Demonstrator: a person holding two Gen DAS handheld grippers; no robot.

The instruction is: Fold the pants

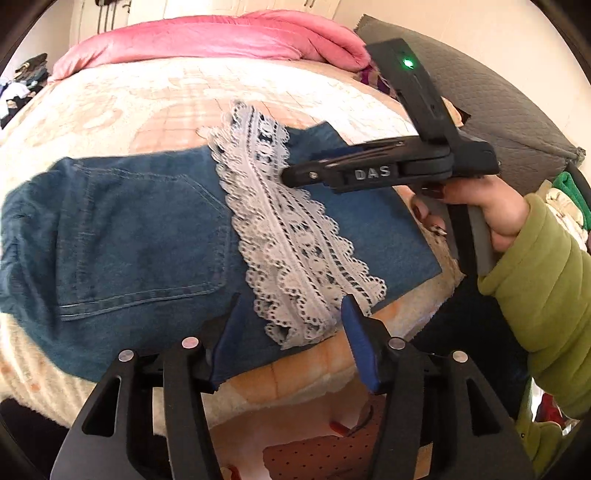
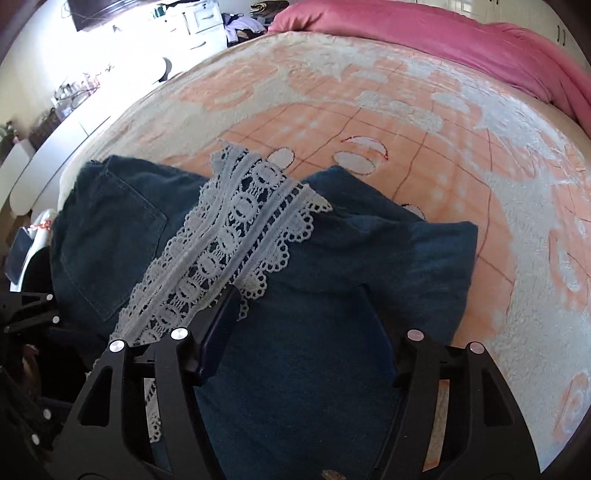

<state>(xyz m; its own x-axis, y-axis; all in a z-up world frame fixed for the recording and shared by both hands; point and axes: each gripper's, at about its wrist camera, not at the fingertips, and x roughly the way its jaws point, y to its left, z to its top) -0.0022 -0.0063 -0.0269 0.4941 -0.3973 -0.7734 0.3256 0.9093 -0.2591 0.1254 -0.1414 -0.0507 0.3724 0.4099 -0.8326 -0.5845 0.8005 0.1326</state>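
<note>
Blue denim pants (image 1: 147, 236) lie folded flat on the bed, back pocket up, with a white lace hem (image 1: 291, 236) draped across the middle. My left gripper (image 1: 291, 332) is open at the near edge of the pants, its fingers on either side of the lace end, holding nothing. My right gripper (image 2: 299, 317) is open just above the denim (image 2: 332, 295), beside the lace (image 2: 229, 240). In the left wrist view the right gripper (image 1: 295, 175) reaches in from the right over the lace.
A peach and white blanket (image 2: 406, 129) covers the bed. A pink duvet (image 1: 221, 37) is bunched at the far end. A grey cushion (image 1: 509, 110) stands at the right. Clothes lie at the far right (image 1: 565, 199). Drawers (image 2: 192, 22) stand beyond the bed.
</note>
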